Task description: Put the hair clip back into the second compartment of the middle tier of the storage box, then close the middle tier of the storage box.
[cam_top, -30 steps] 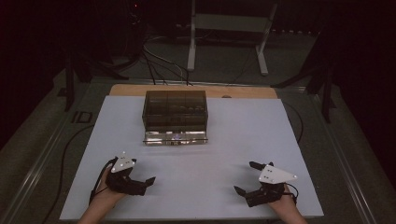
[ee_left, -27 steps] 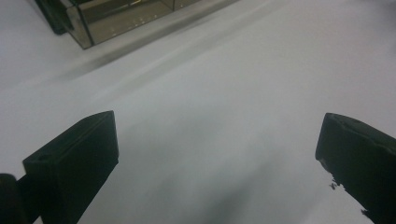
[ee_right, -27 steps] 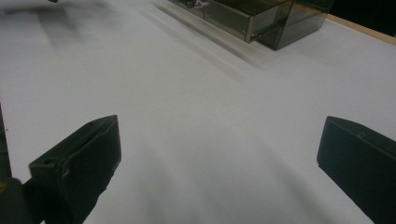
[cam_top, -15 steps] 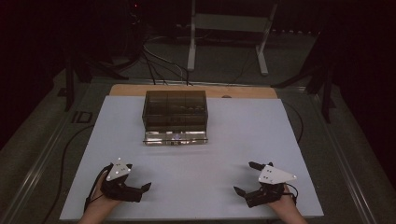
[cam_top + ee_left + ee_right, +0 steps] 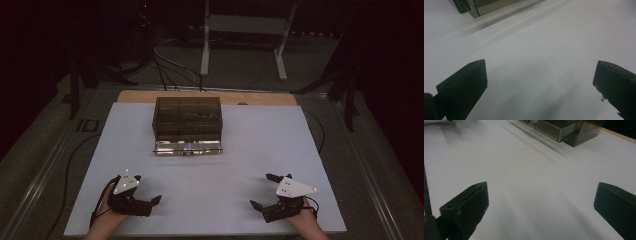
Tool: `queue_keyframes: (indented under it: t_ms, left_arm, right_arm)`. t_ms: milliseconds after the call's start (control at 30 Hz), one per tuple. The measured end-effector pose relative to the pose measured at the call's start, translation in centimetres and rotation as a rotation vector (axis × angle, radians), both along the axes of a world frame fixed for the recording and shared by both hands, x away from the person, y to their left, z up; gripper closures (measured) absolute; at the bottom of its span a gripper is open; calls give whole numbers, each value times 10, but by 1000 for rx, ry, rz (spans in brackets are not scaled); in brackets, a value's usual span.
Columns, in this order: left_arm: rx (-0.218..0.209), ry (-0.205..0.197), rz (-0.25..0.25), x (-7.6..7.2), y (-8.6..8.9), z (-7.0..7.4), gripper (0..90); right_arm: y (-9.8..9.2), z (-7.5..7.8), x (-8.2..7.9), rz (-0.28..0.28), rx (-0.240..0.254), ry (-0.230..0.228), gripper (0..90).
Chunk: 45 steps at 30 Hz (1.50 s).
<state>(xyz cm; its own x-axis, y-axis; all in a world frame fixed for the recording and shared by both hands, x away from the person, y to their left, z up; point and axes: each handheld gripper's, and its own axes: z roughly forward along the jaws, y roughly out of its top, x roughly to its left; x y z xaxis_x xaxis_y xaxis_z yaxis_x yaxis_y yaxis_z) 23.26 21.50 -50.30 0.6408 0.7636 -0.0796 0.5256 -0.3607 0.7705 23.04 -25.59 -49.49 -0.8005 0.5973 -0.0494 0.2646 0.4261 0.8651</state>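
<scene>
Holding both the left gripper (image 5: 150, 204) and right gripper (image 5: 264, 192) agape, I risk nudging the drawer box (image 5: 187, 125) on approach

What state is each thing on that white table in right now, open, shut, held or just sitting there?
Smoky transparent plastic drawer box: upright, bottom drawer slid partly out, untouched.
Left gripper: jaws open, holding nothing.
Right gripper: jaws open, holding nothing.
White table sheet: flat, bare between the grippers.

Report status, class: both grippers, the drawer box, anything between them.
Left gripper open, empty, low over the white sheet. Right gripper open, empty, near edge. Smoky drawer box untouched at far centre. Path to it bare.
</scene>
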Motion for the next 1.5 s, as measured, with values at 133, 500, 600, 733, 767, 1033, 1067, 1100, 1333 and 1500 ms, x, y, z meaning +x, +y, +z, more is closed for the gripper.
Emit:
queue_keyframes:
  t_ms: [133, 500, 600, 733, 767, 1033, 1067, 1100, 1333, 1500]
  left_arm:
    - [4, 6, -4, 1, 0, -1, 1]
    - [10, 24, -32, 0, -3, 1, 1]
    - [8, 33, -40, 0, -5, 3, 0]
    - [-6, 34, -41, 0, -7, 8, 0]
    - [-9, 33, -43, 0, -8, 9, 0]
    - [-6, 38, -68, 1, -14, 16, 0]
    - [-9, 34, -60, 1, -15, 17, 0]
    - [-12, 32, -60, 1, -15, 19, 0]
    - [-5, 12, -64, 4, -19, 26, 0]
    - [7, 15, -67, 6, -22, 29, 0]
  right_arm:
    - [0, 0, 0, 0, -2, 0, 4]
    - [-1, 0, 0, -5, 0, 0, 4]
    - [-1, 0, -1, -4, -1, 0, 4]
    - [-1, 0, 0, -7, 1, 1, 3]
    - [-1, 0, 0, -8, 0, 1, 4]
    - [-1, -1, 0, -12, 0, 3, 4]
    - [-1, -1, 0, -12, 0, 3, 3]
    - [-1, -1, 0, -12, 0, 3, 4]
    - [-1, 0, 0, -16, 1, 4, 4]
    - [-1, -1, 0, -15, 0, 3, 4]
